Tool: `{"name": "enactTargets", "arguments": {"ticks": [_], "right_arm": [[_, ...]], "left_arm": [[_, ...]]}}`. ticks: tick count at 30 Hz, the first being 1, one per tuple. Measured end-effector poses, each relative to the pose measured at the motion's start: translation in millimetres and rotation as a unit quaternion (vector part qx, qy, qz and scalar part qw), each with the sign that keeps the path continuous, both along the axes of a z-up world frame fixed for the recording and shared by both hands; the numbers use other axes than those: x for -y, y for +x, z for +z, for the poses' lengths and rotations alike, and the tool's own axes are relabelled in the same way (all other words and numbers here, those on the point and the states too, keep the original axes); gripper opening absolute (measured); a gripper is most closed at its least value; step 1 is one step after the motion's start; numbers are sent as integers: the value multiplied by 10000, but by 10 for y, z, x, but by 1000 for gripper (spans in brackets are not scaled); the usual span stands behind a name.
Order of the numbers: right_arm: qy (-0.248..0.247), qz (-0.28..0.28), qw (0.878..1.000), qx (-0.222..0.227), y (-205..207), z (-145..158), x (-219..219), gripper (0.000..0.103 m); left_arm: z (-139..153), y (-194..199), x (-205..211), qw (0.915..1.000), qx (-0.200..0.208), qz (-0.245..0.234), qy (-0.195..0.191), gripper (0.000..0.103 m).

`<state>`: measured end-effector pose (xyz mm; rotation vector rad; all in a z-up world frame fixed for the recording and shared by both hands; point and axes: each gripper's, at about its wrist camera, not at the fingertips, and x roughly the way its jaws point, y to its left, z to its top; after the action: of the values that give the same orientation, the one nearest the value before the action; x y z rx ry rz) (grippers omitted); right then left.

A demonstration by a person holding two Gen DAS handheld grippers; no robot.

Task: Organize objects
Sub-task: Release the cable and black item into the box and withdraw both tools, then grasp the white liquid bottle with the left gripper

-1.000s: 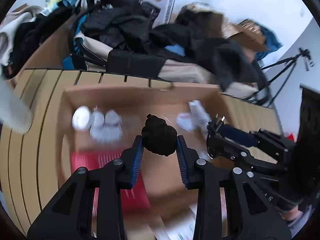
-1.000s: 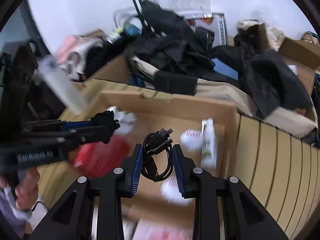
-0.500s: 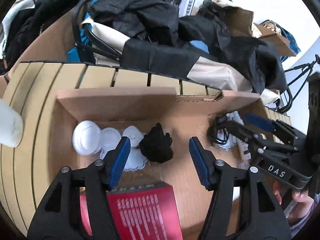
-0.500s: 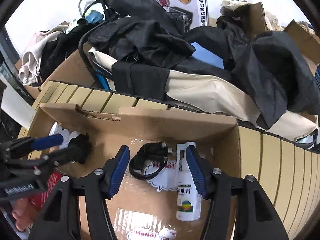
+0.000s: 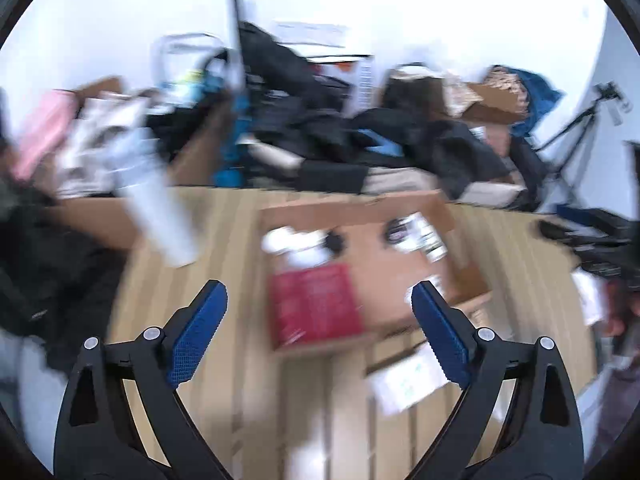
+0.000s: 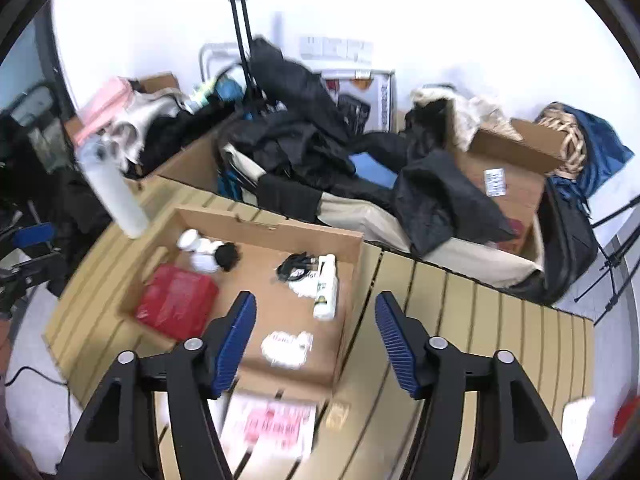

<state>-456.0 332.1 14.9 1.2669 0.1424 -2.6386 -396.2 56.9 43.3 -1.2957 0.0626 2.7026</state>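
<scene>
A shallow cardboard box (image 6: 276, 236) lies on the slatted wooden table (image 6: 472, 320). In it lie a black bundle (image 6: 227, 256), white cups (image 6: 196, 242), a red packet (image 6: 176, 304), a coiled black cable (image 6: 294, 268) and a white spray bottle (image 6: 326, 292). My right gripper (image 6: 314, 340) is open and empty, above the box's near right edge. My left gripper (image 5: 318, 336) is wide open and empty, raised over the table in front of the box (image 5: 360, 208); this view is blurred. The red packet (image 5: 316, 304) shows between its fingers.
A tall white bottle (image 6: 112, 192) stands at the table's left, also in the left wrist view (image 5: 156, 208). Dark clothes, bags and cardboard boxes (image 6: 508, 160) are piled behind the table. Papers (image 6: 272, 428) lie at the near edge. A tripod (image 6: 616, 248) stands at right.
Both grippers let go of their objects, the black bundle and the cable, which now lie in the box. Both have pulled back and up, away from the box, jaws wider.
</scene>
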Motion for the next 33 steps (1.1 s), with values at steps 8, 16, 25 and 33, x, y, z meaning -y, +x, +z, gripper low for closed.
{"name": "enactTargets", "arguments": {"ticks": [8,16,25,33], "right_arm": [[-439,136,9975,-529,1560,267,-173,71],[-1123,16,9915,-662,2992,-463,-186,80],[-1100,-39,9936,-259,3086,-834,-160,80],[-1187,31,9928,124,2932,-1108,-108,80]], "left_arm": [[215,1566,22,9958,-850,47,-339,103],[-533,2746,56,9962,-547,579,354,103],[-640,2690,-42,9968,-313,689,274,103],[-1023,2469,-198,9989,-37,355,299,103]]}}
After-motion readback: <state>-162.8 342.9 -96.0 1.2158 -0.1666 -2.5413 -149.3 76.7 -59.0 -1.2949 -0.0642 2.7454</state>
